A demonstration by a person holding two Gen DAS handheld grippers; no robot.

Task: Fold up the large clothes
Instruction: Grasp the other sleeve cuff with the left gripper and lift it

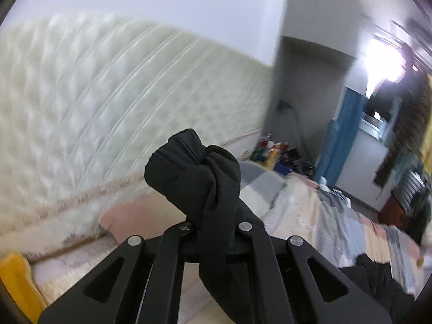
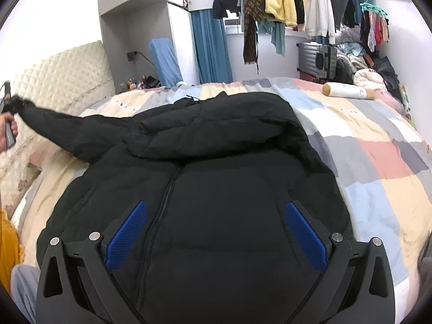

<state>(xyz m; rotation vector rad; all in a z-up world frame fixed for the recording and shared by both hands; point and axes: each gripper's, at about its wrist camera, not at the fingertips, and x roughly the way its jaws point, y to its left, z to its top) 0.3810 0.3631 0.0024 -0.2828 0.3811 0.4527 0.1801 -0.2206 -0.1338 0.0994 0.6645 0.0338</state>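
Observation:
A large black hooded puffer jacket lies front up on the patchwork bed cover, zip closed, hood toward the far side. My right gripper is open just above the jacket's chest, its blue pads either side of the zip. My left gripper is shut on the cuff of the black sleeve and holds it up off the bed, stretched toward the headboard. In the right wrist view the raised sleeve runs out to the far left, where the hand holding the left gripper shows.
A cream quilted headboard stands behind the left gripper. Clothes hang on a rail beyond the bed. A white bolster lies at the far right of the bed. A cluttered bedside surface and blue curtain stand at the back.

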